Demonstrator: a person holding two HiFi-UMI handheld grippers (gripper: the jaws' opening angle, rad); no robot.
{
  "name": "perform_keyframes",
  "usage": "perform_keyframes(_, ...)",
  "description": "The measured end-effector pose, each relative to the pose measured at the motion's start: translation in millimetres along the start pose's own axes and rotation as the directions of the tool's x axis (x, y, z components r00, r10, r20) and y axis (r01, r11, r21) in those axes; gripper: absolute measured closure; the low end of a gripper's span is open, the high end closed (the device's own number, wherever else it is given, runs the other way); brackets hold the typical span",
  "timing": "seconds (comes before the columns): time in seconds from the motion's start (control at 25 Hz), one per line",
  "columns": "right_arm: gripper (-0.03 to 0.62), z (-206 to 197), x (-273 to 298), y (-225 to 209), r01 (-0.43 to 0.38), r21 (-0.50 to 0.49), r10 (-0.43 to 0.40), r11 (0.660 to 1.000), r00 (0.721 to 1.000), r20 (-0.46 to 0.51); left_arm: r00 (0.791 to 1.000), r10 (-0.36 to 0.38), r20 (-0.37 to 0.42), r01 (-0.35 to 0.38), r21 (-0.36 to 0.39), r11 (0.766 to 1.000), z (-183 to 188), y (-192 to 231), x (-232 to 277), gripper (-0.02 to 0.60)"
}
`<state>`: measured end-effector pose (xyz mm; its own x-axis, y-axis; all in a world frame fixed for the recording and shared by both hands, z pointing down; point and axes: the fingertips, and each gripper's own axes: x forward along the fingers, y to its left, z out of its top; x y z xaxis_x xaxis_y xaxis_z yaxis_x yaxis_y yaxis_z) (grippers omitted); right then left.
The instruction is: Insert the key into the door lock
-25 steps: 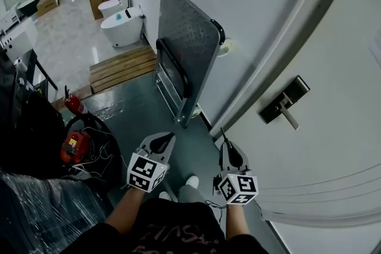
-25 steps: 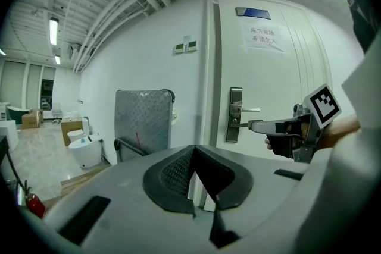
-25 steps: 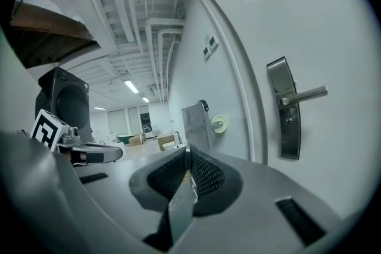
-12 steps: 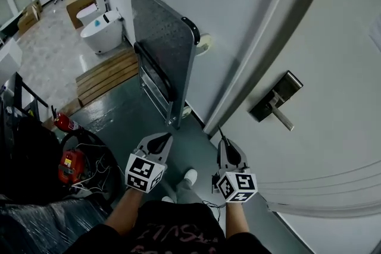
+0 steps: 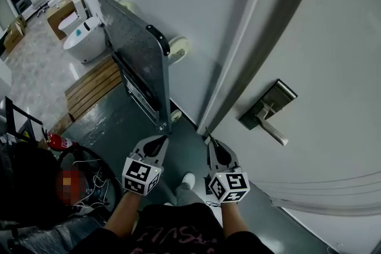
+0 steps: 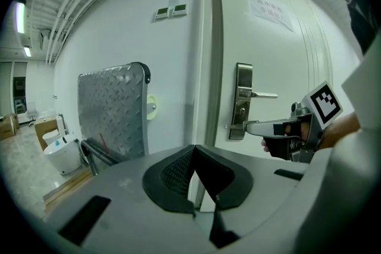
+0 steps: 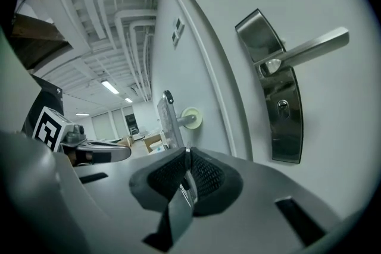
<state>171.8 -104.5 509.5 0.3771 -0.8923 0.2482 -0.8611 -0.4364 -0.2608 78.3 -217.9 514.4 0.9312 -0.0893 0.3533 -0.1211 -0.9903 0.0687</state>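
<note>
While the person stands square to the door (image 5: 333,38), start at the far left: a folded cart (image 5: 134,56) leans on the wall, well clear of the action. Next along, the left tongs (image 6: 193,150) are pressed together with nothing between the pads, so that hand is only a spectator. Just beside them are the right tongs (image 7: 186,154), clamped on the key (image 7: 189,178), a thin metal blade pinched between the ribbed pads. Its long axis runs out along the tongs, tip forward towards the door's near edge.

Further right is the target. The lock (image 7: 278,98) is a tall steel plate set close to the door's left edge, with its lever (image 7: 309,47) sticking out to the right. The keyhole (image 7: 283,107) sits in the plate just below that lever. From the key, the keyhole lies ahead, off to the right and higher up, well apart for now. The right hand is plainly the nearer one, and it already has the key.

My read is that this is the approach, with nothing inserted yet. The coming move needs the blade swung right and raised until it points squarely at the keyhole. Whether the blade's flat matches the slot I can't tell from here.
</note>
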Motion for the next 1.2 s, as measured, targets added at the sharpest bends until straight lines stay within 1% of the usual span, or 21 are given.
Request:
perform_keyframes(0.2,0.516,4.3,20.8,-18.4,-0.01,0.022,0.01,1.0,1.0,-0.017,0.999,-0.047,-0.012,0.047,0.022,0.999,17.3,-4.8,45.2,0.569)
perform_keyframes(0.36,0.516,12.0,30.0,-33.2,-0.012,0.022,0.012,1.0,1.0,-0.017,0.997,-0.075,-0.002,0.075,0.039,0.996,35.5,-13.1,71.7,0.569)
perform_keyframes(0.56,0.516,13.8,28.3,-48.2,0.013,0.034,-0.012,0.999,1.0,-0.027,0.993,-0.117,0.0,0.117,0.06,0.991,49.5,-27.3,88.3,0.569)
perform_keyframes(0.8,0.516,20.0,19.1,-65.5,0.063,0.095,-0.063,0.993,0.998,-0.001,0.986,-0.165,-0.015,0.166,0.083,0.983,55.1,-39.1,104.2,0.569)
perform_keyframes(1.0,0.516,25.6,10.8,-78.1,0.138,0.136,-0.141,0.981,0.99,0.019,0.968,-0.25,-0.011,0.249,0.126,0.96,67.8,-59.3,122.7,0.569)
perform_keyframes(1.2,0.516,24.4,1.2,-86.8,0.21,0.197,-0.221,0.958,0.975,0.038,0.937,-0.35,-0.019,0.348,0.168,0.922,73.8,-76.3,138.7,0.569)
